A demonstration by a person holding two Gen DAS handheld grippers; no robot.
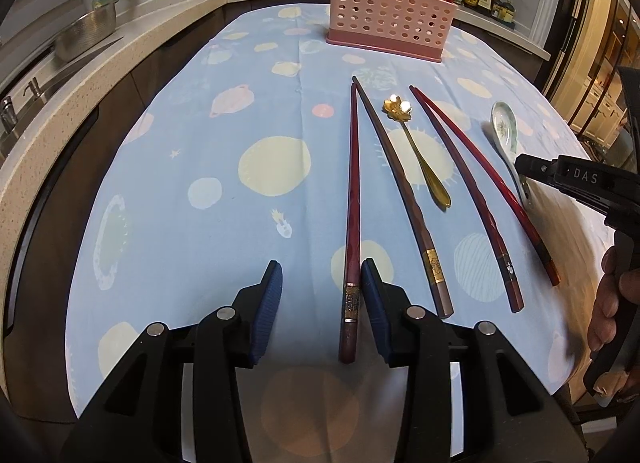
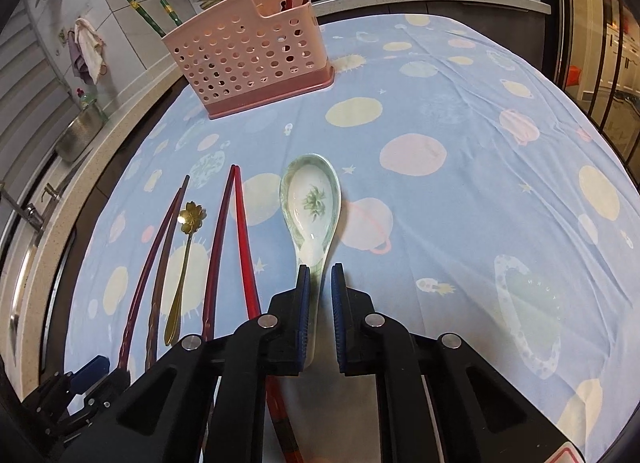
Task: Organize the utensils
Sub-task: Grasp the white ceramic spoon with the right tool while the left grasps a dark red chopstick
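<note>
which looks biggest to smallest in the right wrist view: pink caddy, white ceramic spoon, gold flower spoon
1. pink caddy, though farthest away
2. white ceramic spoon
3. gold flower spoon, similar length but far slimmer

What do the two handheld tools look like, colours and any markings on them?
Both are matte black plastic. The left tool has two angular black fingers lined with ribbed dark blue pads and round silver pivot pins. The right tool is built the same way, with blue pads and silver pins; seen from the left wrist view, its body carries pale "DAS" lettering. No cables or sleeves are visible.
</note>
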